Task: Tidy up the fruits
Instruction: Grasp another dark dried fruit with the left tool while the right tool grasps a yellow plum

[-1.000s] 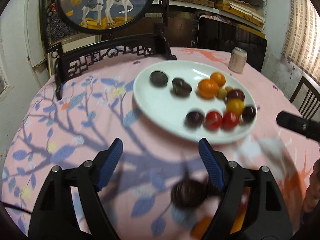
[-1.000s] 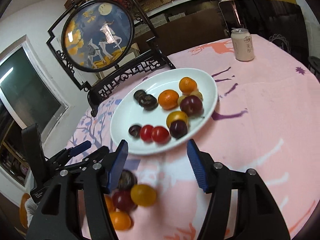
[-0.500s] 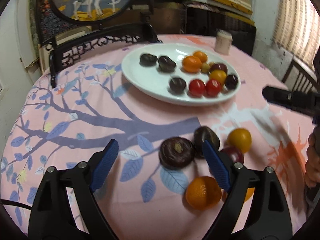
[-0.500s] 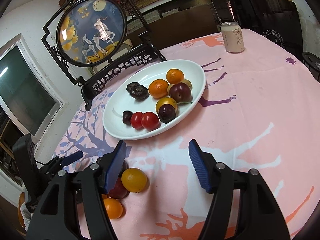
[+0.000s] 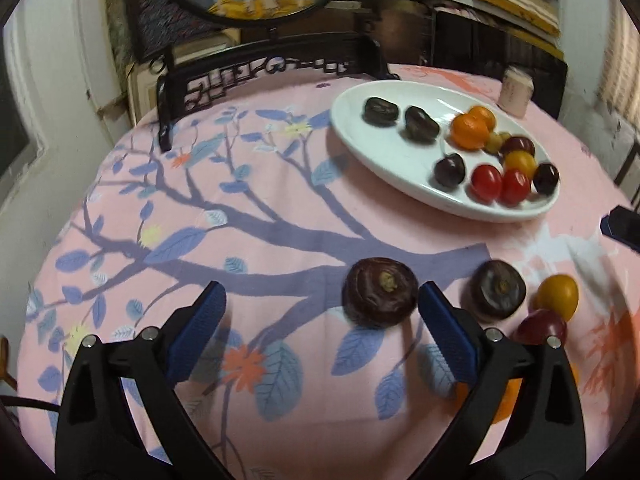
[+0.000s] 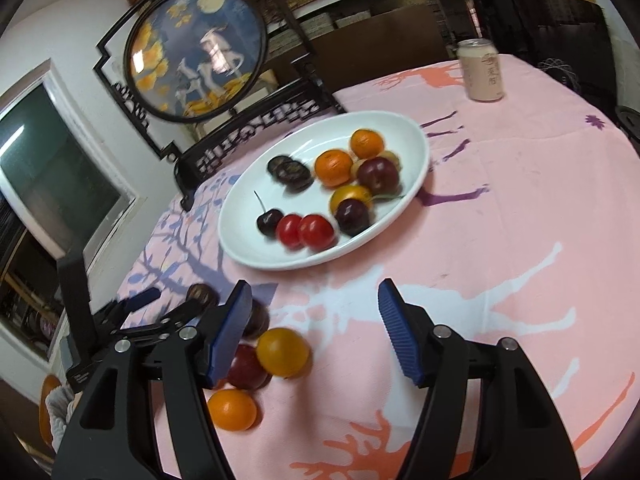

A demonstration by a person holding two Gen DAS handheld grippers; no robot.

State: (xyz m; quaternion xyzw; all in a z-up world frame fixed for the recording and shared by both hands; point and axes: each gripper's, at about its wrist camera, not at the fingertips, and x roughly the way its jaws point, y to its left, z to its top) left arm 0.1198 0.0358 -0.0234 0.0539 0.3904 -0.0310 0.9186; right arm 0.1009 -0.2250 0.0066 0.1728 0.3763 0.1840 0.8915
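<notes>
Two views show one round table [image 5: 132, 216] under a pink cloth with blue branches. From the left wrist, the left claw [image 5: 320, 302] is opening, its blue pads spread wide; a dark wrinkled fruit [image 5: 379, 291] lies on the cloth between them, right beside the right-hand pad, whether touching it I cannot tell, and well clear of the other; nothing is gripped. Past that pad lie a second dark fruit [image 5: 498, 289], a yellow one [image 5: 559, 296] and a red one [image 5: 541, 326] close together, with an orange one [image 5: 506, 400] partly hidden behind the finger. Farther back a white plate [image 5: 384, 156] holds two dark fruits, two oranges, two red tomatoes, dark cherries, a yellow fruit and a plum; a can [image 5: 515, 91] stands behind it, and a black carved stand [image 5: 256, 76] with a round deer picture is at the rear.

From the right wrist, the right claw [image 6: 314, 328] hovers over bare cloth, pads apart and holding nothing; the yellow fruit [image 6: 283, 352], the red one [image 6: 247, 367] and the orange [image 6: 232, 409] sit by its left pad, outside the gap. The left claw [image 6: 168, 308] shows at the left with a dark fruit [image 6: 203, 295] at it. The plate [image 6: 256, 248] lies beyond, the can [image 6: 481, 70] far back, the stand [image 6: 256, 136] at the plate's left.
</notes>
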